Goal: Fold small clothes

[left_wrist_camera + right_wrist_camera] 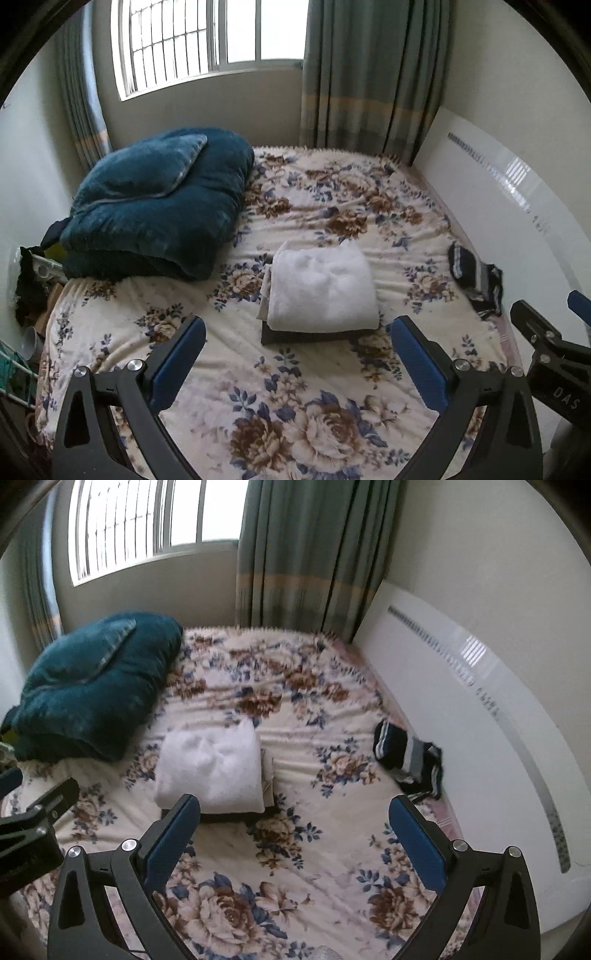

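Left wrist view shows my left gripper (297, 328) spread wide and empty above the floral bedspread (295, 406), a folded white cloth (321, 288) at frame centre topping a stack. Right wrist view has my right gripper (293, 806) equally wide, holding nothing; dark striped clothes (408, 762) lie at right, unfolded.

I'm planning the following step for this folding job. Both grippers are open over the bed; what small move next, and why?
Probably move the right gripper toward the crumpled striped garment by the wall; it looks unfolded, unlike the stacked white towel.
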`<state>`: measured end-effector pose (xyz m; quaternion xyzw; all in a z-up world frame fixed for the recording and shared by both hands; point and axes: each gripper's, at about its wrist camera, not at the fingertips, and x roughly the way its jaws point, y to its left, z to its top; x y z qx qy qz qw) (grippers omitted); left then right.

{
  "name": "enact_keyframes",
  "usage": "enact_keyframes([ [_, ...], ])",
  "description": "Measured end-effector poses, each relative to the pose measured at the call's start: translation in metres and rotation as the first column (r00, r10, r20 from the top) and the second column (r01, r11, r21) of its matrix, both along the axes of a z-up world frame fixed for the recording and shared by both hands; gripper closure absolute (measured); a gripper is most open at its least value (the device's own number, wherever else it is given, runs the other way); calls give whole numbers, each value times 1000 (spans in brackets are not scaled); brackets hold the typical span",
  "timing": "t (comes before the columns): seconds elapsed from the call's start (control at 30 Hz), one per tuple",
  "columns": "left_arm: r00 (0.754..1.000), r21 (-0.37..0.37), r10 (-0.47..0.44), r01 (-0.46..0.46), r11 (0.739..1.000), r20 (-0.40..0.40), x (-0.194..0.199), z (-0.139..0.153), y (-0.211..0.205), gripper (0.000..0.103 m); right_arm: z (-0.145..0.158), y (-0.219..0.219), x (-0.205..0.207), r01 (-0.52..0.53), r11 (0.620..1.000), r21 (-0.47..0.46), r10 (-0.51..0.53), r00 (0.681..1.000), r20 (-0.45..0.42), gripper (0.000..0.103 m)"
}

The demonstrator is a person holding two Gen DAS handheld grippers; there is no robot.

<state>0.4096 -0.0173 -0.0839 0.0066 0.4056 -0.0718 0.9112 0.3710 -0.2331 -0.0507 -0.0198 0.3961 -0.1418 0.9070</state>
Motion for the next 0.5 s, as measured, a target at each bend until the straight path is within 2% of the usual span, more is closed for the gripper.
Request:
enact_keyframes([
  [0.13,999,-10,3,-3,1000,38,-35,34,5,0,49,10,-46,-3,1000,-22,4,998,68,0],
  [0.5,996,-13,11,-10,1000,84,-103,84,18,0,113,28,-134,-23,1000,-18,25,989,149,0],
])
